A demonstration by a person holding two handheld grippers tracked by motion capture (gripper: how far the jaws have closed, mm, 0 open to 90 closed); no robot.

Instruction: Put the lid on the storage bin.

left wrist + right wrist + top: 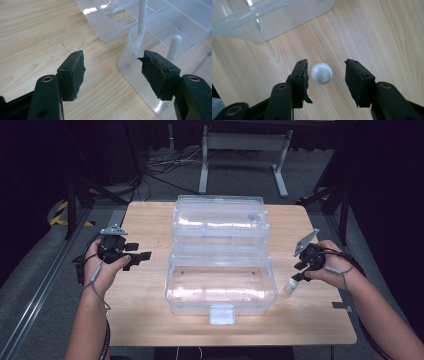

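A clear plastic box (172, 292) stands open in the middle of the wooden table (145, 320), its lid (220, 222) tipped back behind it. A small white bottle (290, 285) stands upright on the table just right of the box. My right gripper (299, 277) points down over it. In the right gripper view the bottle (322, 73) sits between the open jaws of my right gripper (325, 72), and neither pad touches it. My left gripper (139, 251) hovers left of the box, open and with nothing in it. My left gripper (112, 67) faces the box corner (130, 65).
A grey latch (222, 314) sticks out from the box's front wall near the table's front edge. Bare wood lies to the left and right of the box. Behind the table stand a white metal frame (245, 142) and cables on the floor.
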